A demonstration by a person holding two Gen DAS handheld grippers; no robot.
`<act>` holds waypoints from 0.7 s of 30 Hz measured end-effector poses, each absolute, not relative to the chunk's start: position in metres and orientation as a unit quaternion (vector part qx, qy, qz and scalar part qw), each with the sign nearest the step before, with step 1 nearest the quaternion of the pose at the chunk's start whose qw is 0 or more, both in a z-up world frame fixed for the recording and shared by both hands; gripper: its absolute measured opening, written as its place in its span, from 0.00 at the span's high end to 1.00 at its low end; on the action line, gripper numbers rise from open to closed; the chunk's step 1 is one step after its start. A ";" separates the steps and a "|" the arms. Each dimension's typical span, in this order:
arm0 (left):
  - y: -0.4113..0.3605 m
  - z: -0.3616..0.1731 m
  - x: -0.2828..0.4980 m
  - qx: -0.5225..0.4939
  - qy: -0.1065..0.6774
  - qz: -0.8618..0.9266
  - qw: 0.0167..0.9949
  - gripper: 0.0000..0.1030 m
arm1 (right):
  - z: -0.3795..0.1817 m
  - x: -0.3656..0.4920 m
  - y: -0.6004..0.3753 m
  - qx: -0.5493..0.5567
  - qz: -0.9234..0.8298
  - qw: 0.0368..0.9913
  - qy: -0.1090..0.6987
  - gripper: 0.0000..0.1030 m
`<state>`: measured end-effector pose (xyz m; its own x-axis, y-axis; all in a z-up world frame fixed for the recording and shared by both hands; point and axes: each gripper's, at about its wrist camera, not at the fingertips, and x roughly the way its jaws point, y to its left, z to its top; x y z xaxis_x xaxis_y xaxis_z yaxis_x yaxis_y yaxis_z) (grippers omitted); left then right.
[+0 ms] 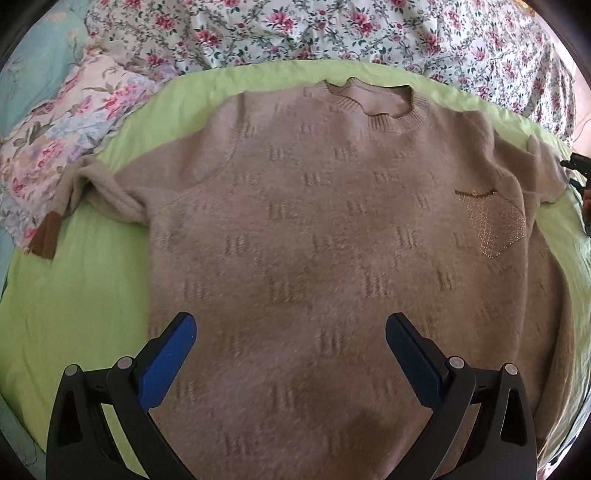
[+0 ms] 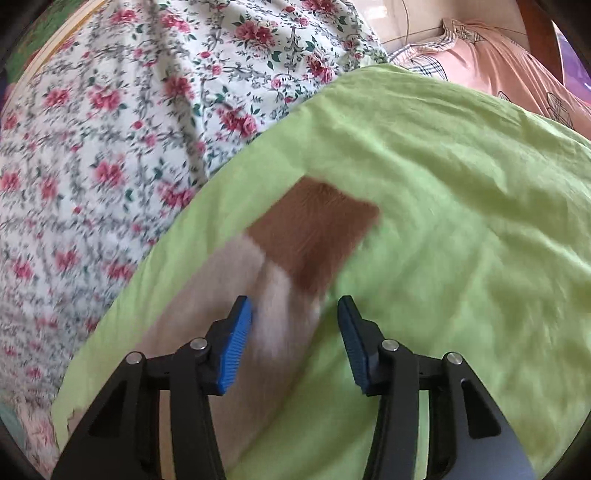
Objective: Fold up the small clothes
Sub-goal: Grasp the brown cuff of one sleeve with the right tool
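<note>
Beige fuzzy knit, the sweater (image 1: 332, 236) lies flat and face up on a green sheet (image 1: 74, 314) spread over the bed, its long axis running from hem to collar, neck opening (image 1: 376, 98) pointing away from the left gripper (image 1: 291, 332). One sleeve reaches out to the left, ending in a brown cuff (image 1: 46, 236). The left gripper hovers above the hem with its jaws wide apart, holding nothing. In the blurred right wrist view, the right gripper (image 2: 295, 314) has its jaws spread on either side of the other sleeve (image 2: 258, 314), just short of its brown cuff (image 2: 314, 236). Floral bedding (image 1: 332, 33) lies beyond the sheet.
</note>
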<state>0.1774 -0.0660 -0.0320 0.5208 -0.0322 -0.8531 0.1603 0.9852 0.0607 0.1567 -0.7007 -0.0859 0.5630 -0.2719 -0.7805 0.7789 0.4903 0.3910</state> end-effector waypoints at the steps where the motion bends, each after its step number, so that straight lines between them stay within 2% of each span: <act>1: -0.068 -0.032 0.178 0.065 0.485 -0.057 0.870 0.00 | -0.085 0.159 -0.702 0.379 -0.334 0.796 0.333 0.70; 2: -0.069 -0.031 0.179 0.063 0.485 -0.060 0.870 0.00 | -0.083 0.162 -0.700 0.374 -0.333 0.797 0.337 0.91; 3: -0.069 -0.031 0.179 0.059 0.484 -0.063 0.871 0.00 | -0.078 0.164 -0.694 0.368 -0.328 0.801 0.339 0.93; 7: -0.070 -0.031 0.174 0.053 0.485 -0.076 0.869 0.00 | -0.048 0.171 -0.649 0.346 -0.267 0.836 0.333 0.93; 14: -0.056 -0.030 0.162 0.027 0.482 -0.088 0.872 0.00 | -0.002 0.199 -0.490 0.357 -0.059 0.865 0.347 0.93; 21: -0.025 -0.019 0.158 -0.012 0.466 -0.108 0.878 0.00 | -0.009 0.250 -0.324 0.376 0.120 0.830 0.395 0.93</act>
<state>0.1581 -0.0246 -0.0191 0.5423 -0.2020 -0.8156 0.1791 0.9762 -0.1226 0.2501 -0.3239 -0.0086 0.6598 0.4953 -0.5651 0.0985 0.6886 0.7184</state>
